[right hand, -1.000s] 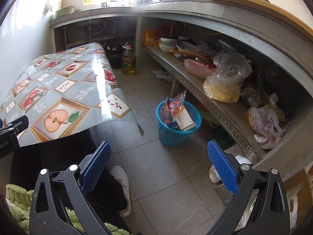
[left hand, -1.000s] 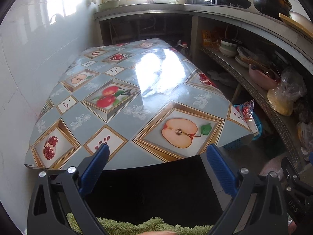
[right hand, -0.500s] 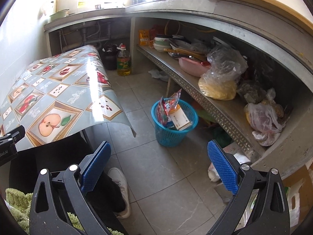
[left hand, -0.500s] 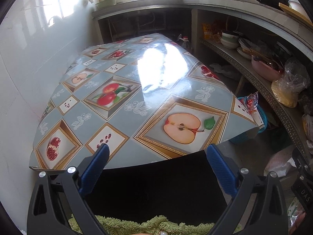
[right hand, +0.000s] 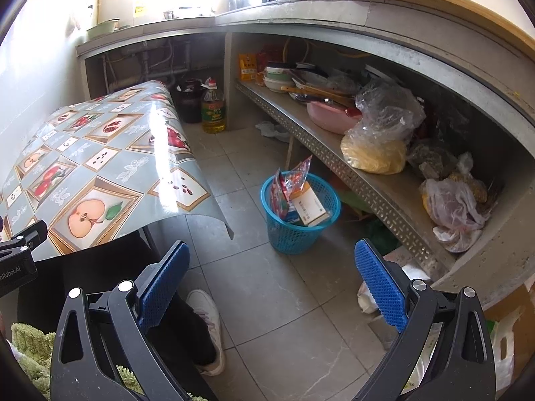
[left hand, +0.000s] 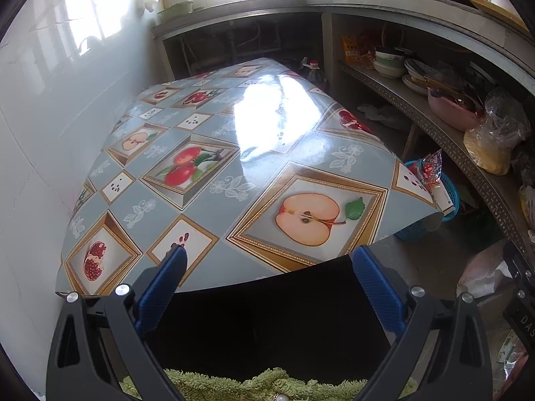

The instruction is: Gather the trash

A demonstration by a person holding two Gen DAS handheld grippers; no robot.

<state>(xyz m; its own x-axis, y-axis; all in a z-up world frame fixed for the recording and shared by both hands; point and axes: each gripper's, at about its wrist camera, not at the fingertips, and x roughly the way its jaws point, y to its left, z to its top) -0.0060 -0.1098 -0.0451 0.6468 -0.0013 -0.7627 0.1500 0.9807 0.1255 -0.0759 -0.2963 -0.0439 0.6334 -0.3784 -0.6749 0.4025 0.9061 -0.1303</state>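
Blue mesh basket (right hand: 300,215) on the tiled floor (right hand: 274,294), between the fruit-print tablecloth (left hand: 234,173) and the metal shelf (right hand: 367,187); inside, upright snack wrappers (right hand: 287,183) and a tilted white carton (right hand: 309,205). Left gripper (left hand: 267,264) spread wide, empty, above the cloth's near edge. Right gripper (right hand: 271,260) likewise released, empty, over bare floor near the basket.

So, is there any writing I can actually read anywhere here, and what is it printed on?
"DAS", cut off at the frame edge: on the right gripper's black body, seen from the left wrist view.
"nRobot.AI", start cut off: on the left gripper's black body, seen from the right wrist view.
Oil bottle label, white box in the blue basket, orange packet: print too blurred.
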